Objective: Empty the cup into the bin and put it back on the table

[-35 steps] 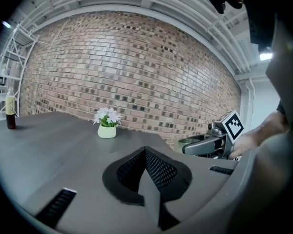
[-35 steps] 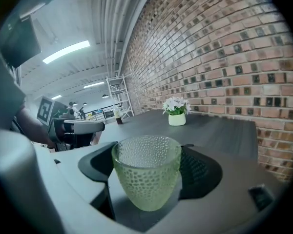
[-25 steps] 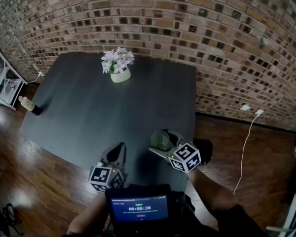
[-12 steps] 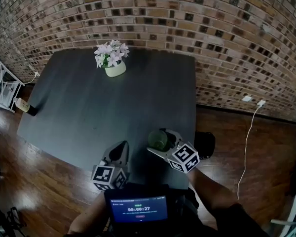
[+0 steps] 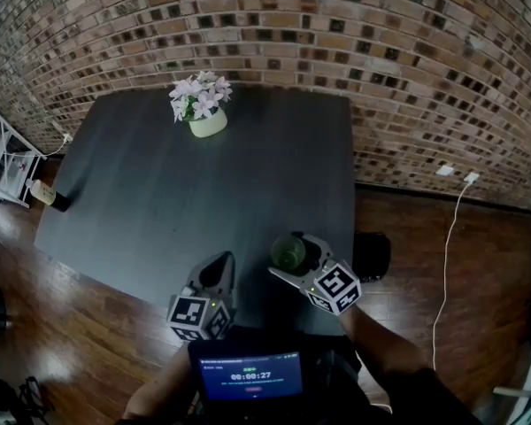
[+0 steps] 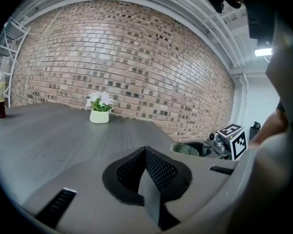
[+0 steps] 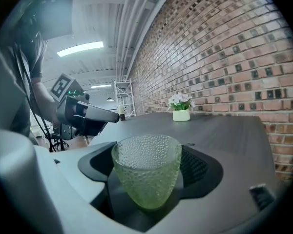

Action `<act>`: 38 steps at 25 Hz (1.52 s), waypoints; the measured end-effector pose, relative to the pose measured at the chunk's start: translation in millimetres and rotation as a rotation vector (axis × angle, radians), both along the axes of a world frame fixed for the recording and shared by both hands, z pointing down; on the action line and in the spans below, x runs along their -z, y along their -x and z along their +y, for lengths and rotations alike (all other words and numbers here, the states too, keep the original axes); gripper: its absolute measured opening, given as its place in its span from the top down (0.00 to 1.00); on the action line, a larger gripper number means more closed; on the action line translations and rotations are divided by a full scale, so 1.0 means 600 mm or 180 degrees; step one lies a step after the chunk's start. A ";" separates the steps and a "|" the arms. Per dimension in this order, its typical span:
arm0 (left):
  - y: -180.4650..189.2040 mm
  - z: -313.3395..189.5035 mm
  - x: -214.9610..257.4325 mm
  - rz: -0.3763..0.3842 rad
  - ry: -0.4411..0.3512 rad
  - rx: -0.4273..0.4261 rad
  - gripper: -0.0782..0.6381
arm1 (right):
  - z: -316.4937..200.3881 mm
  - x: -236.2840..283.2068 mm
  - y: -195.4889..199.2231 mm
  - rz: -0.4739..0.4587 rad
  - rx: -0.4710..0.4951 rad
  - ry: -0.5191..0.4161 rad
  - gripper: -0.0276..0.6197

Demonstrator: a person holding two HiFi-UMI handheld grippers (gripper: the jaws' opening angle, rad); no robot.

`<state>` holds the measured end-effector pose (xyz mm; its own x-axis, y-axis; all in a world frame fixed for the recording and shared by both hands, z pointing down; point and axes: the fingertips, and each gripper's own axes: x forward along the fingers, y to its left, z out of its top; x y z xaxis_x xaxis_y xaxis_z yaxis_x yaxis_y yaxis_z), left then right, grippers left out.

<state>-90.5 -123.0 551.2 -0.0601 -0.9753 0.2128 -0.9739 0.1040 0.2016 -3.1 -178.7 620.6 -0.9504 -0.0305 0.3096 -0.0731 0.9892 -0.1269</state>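
My right gripper (image 5: 292,255) is squeezing the green bumpy glass cup (image 7: 146,172) from both sides. The cup stands straight up, with its open top facing up. It is over the table's (image 5: 159,193) near right corner, close to me. I cannot tell if its bottom touches the table top. The dark bin (image 5: 373,255) sits on the floor just beside the table's right edge, very near the cup. Looking through the glass, I see nothing inside, so I think the tipping part is done and the job now is to set the cup down on the table. To do that well, I should move the cup a bit more toward the middle of the table, away from the edge, so it cannot fall off. I should hold it straight and go down slowly until the bottom sits flat. Glass is hard and can crack, so no bumping. Only then should I open the jaws, and pull back without knocking it. My left gripper (image 5: 219,266) is pressed closed with nothing in it. It hangs over the table's near edge, beside the cup, and it should not get in the way.
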 end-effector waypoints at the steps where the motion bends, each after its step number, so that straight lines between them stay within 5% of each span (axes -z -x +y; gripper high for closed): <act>1: 0.000 0.001 0.000 -0.0003 -0.0003 -0.0001 0.90 | 0.001 -0.001 -0.001 0.0006 -0.0012 -0.0019 0.33; 11: -0.012 0.003 0.014 -0.0026 -0.0075 0.0012 0.90 | 0.013 0.007 -0.011 0.0019 0.0036 -0.0122 0.27; 21: -0.016 -0.004 0.103 -0.0010 -0.0147 0.0007 0.90 | -0.007 0.121 -0.054 -0.0104 -0.0141 0.0022 0.27; 24: -0.020 -0.012 0.130 0.0020 -0.0212 -0.0043 0.90 | -0.010 0.160 -0.064 -0.0197 -0.0154 0.0078 0.39; 30: -0.023 -0.033 0.156 -0.0012 -0.0292 -0.0142 0.90 | -0.024 0.200 -0.073 -0.0231 -0.0206 0.0067 0.39; 38: -0.036 -0.052 0.209 0.0165 -0.0432 -0.0269 0.90 | -0.034 0.250 -0.088 -0.0218 -0.0261 0.0101 0.61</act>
